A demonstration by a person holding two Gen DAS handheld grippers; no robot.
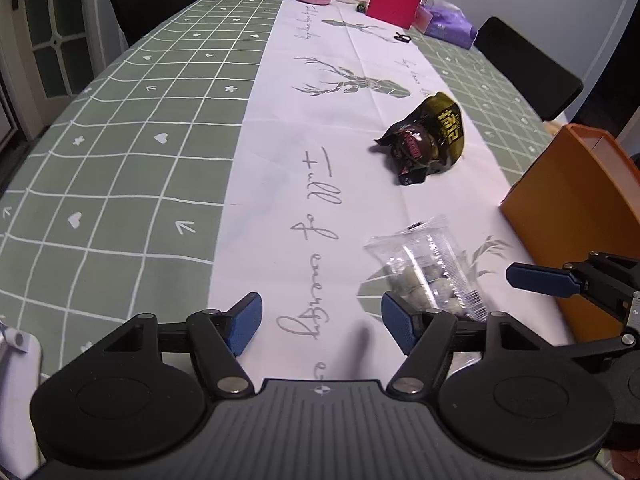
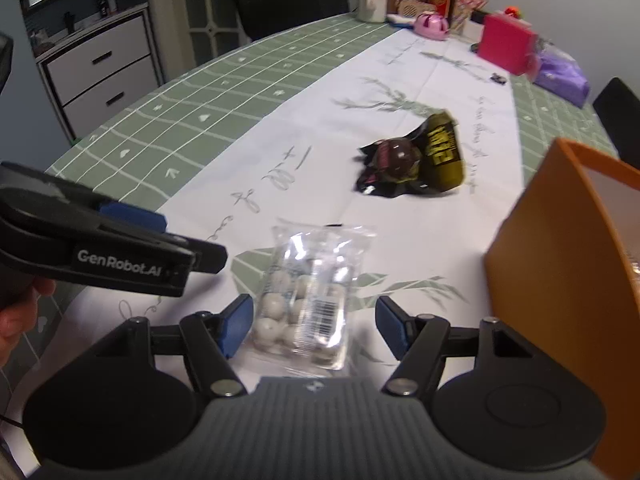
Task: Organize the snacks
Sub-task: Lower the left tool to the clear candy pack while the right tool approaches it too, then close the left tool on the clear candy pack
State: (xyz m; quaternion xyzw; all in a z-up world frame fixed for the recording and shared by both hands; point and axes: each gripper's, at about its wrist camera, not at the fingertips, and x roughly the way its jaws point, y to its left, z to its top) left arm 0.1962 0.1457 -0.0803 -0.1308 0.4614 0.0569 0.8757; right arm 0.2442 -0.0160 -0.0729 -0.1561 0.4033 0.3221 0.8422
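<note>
Currently my right gripper [image 2: 314,326] is spread around the clear snack packet [image 2: 308,300] lying on the desk [image 2: 420,224] just beside the orange box [image 2: 560,260], ready to pinch it, while my left gripper [image 1: 322,322], also spread, holds nothing.

2 low wrist views along table [image 1: 120,160], sharing clear packet [image 2: 308,296]

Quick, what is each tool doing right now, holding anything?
Left tool: open, holding nothing.
Right tool: open around the clear snack packet, not gripping it yet.
</note>
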